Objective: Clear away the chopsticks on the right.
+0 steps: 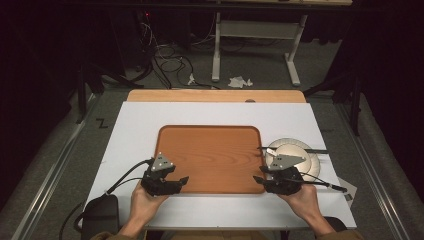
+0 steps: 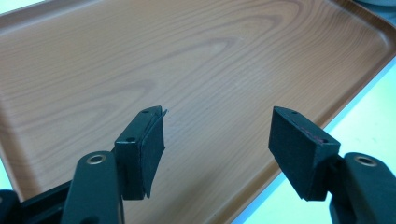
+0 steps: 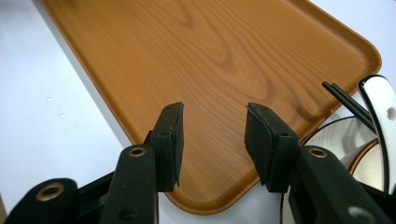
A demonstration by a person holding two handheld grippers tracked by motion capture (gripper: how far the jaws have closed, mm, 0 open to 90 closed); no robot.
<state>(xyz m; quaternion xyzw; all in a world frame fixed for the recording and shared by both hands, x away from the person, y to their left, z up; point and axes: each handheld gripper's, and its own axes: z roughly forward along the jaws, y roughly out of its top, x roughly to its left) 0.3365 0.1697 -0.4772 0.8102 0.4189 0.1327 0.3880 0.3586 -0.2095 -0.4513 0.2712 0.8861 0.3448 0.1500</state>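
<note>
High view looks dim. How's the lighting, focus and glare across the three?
High view: dark surround, table evenly lit, soft detail. Left gripper view: tray sharp, faint sheen on the wood. Right gripper view: tray sharp, white table washed out, plates at the edge slightly blurred.

The tray [image 1: 210, 150] is a flat rectangular piece with a brown wood-grain face, rounded corners and a low raised rim. It lies level and bare at the middle of the white table cover, long sides running from 9 o'clock to 3 o'clock, its near edge toward 6 o'clock.
</note>
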